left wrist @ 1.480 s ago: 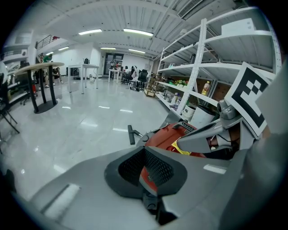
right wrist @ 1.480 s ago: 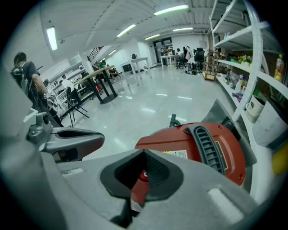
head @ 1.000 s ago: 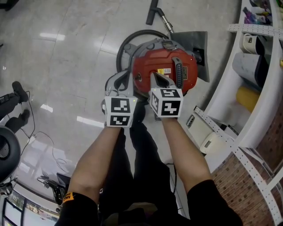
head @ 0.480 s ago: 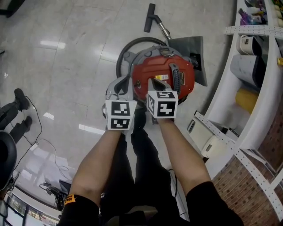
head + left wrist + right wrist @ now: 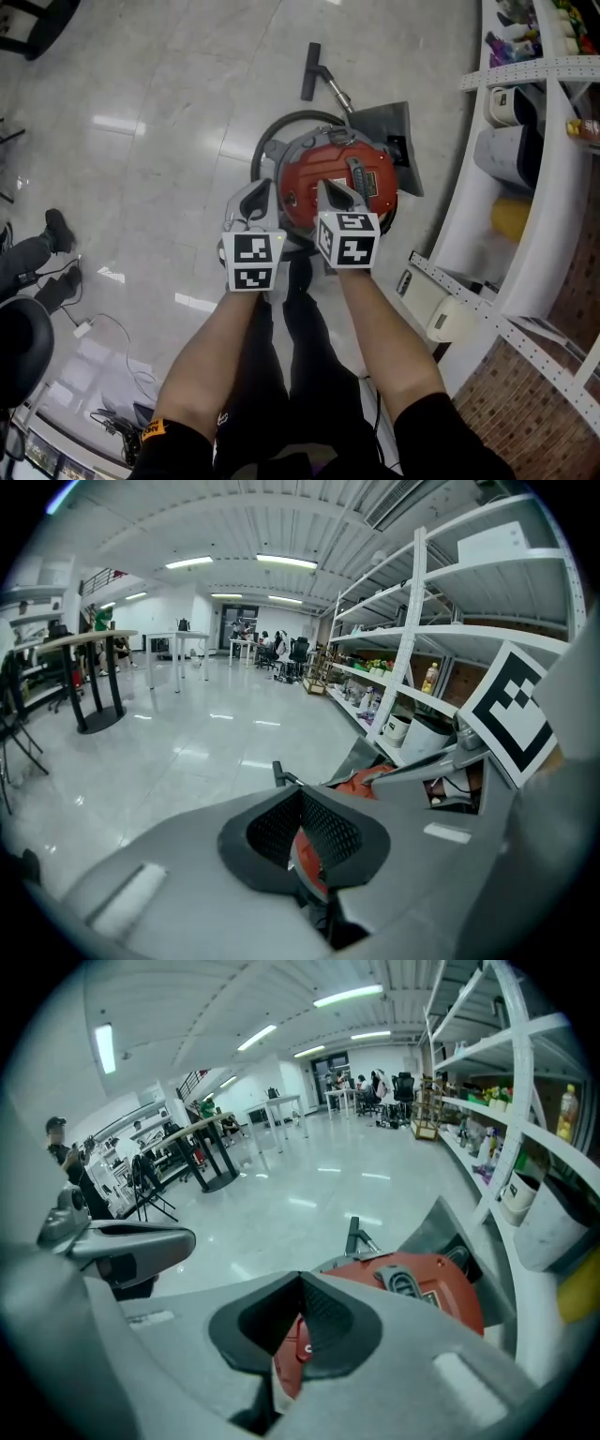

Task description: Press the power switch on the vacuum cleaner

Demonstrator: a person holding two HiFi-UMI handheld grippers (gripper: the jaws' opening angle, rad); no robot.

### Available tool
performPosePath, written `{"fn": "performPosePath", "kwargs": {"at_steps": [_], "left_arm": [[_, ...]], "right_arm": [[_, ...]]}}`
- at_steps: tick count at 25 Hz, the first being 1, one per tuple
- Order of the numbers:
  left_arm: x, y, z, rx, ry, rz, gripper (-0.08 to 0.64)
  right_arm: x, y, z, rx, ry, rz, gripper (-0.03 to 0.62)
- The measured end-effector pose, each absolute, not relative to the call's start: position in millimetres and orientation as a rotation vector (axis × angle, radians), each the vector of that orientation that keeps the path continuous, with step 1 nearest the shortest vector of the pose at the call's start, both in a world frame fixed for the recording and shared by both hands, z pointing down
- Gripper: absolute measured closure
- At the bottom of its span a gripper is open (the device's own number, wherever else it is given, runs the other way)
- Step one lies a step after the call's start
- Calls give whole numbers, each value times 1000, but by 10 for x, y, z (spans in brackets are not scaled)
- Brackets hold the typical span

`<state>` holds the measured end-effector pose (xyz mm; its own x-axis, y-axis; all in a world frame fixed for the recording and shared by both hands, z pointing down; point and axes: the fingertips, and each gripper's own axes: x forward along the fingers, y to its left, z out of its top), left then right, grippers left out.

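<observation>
- Left grey two-jaw gripper [image 5: 259,192]: jaws pinched together on nothing, hanging over the shiny pale floor [image 5: 159,122] just left of the vacuum.
- Right grey two-jaw gripper [image 5: 336,194]: jaws closed too and empty, above the near edge of the red round canister vacuum cleaner [image 5: 370,178] standing on the floor.
- A second ago both were lower and closer. Looks like backing off after the press, though I can't pick out the switch.

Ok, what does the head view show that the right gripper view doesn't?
Only the head view: the person's forearms and both marker cubes. Only the right gripper view: ceiling lights, tables and distant people. Both: the red vacuum, its nozzle, the shelves and the left tongs.
</observation>
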<state>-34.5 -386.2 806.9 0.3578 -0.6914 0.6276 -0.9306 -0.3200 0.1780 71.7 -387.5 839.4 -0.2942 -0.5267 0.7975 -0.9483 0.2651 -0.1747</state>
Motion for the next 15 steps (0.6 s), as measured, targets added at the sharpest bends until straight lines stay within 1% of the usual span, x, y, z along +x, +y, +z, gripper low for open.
{"fn": "performPosePath", "kwargs": {"at_steps": [8, 15], "left_arm": [[-306, -3678, 7365, 2194, -1369, 606, 543], [-411, -3331, 6941, 2224, -1364, 568, 543]], "right_arm": [[549, -3623, 7588, 1383, -2002, 816, 600], [430, -3231, 7134, 1434, -2032, 779, 600]]}}
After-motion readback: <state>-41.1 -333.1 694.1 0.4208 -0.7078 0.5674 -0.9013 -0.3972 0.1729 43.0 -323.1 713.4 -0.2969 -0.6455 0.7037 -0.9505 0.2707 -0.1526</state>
